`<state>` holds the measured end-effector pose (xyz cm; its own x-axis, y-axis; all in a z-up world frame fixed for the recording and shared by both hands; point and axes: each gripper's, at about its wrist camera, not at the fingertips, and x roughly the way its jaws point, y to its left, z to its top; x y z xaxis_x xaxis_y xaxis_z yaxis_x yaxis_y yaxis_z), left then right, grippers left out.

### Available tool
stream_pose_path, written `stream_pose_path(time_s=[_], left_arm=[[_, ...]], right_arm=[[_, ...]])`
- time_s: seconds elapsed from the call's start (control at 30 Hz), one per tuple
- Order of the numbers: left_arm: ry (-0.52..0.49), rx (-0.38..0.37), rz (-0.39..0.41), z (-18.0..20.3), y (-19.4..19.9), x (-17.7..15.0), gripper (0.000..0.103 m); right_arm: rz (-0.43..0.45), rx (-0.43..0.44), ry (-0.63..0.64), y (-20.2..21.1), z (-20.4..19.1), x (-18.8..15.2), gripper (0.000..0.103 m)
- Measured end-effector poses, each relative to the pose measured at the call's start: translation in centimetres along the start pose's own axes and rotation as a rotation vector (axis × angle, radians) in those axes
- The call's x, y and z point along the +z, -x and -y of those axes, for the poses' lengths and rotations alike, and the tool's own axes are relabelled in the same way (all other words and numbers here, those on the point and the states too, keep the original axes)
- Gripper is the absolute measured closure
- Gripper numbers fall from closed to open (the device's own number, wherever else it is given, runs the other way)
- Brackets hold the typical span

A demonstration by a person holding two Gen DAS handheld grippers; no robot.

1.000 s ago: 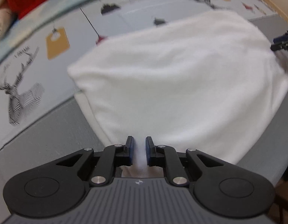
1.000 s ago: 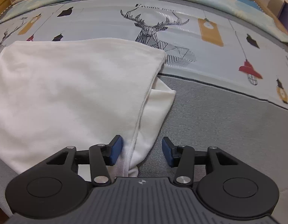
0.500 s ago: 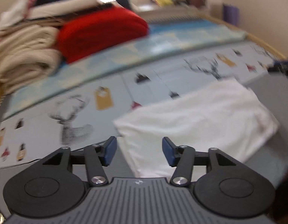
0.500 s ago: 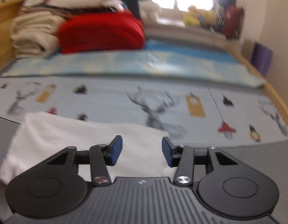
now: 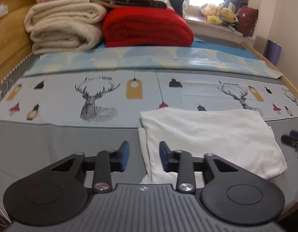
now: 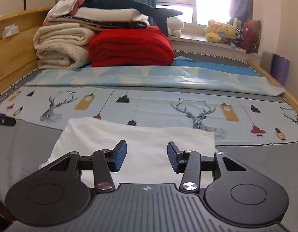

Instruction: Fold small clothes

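A folded white garment [image 5: 210, 135] lies flat on the grey mattress, its far edge over the deer-print sheet. My left gripper [image 5: 144, 152] hovers above its left edge, jaws closing with nothing between the pads. In the right wrist view the same white garment [image 6: 141, 139] lies below my right gripper [image 6: 147, 154], which stands open and empty over its near side. The right gripper's tips [image 5: 292, 141] show at the right edge of the left wrist view; the left gripper's tip [image 6: 4, 120] shows at the left edge of the right wrist view.
A red blanket [image 6: 129, 46] and cream blankets [image 6: 60, 46] with more folded textiles are stacked at the bed's far end. A light blue mat [image 6: 149, 77] lies before them. Wooden bed rails [image 6: 274, 85] run along both sides. Plush toys [image 6: 222, 31] sit on the windowsill.
Both grippers have lifted away from the white garment and tilted up, so the far end of the bed has come into view. The left gripper let go of the cloth edge, opened wide, then narrowed.
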<state>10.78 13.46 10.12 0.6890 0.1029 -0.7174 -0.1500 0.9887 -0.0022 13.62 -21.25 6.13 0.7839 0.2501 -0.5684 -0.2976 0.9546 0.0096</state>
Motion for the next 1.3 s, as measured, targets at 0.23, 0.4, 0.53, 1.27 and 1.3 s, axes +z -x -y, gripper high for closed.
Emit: stream_pose_path(time_s=[0.23, 0.4, 0.53, 1.27, 1.3], left_arm=[[0.009, -0.018, -0.046, -1.1, -0.8, -0.5, 0.075], [-0.014, 0.002, -0.066, -1.4, -1.3, -0.7, 0.075], [-0.022, 0.01, -0.077, -1.7, -1.6, -0.8, 0.075], [0.004, 0.053, -0.143, -4.8, -3.4, -1.3, 0.074], [0.005, 0.053, -0.144, -4.9, -3.4, -1.2, 0.074]], right_arm=[[-0.036, 0.035, -0.032, -1.8, -2.8, -1.5, 0.063], [-0.061, 0.047, 0.009, -3.3, -4.9, -3.7, 0.063], [-0.088, 0.071, 0.011, -4.3, -6.6, -4.6, 0.063], [-0.087, 0.287, 0.365, -6.1, -15.7, -7.1, 0.07], [-0.084, 0.295, 0.402, -6.2, -16.4, -7.5, 0.07]])
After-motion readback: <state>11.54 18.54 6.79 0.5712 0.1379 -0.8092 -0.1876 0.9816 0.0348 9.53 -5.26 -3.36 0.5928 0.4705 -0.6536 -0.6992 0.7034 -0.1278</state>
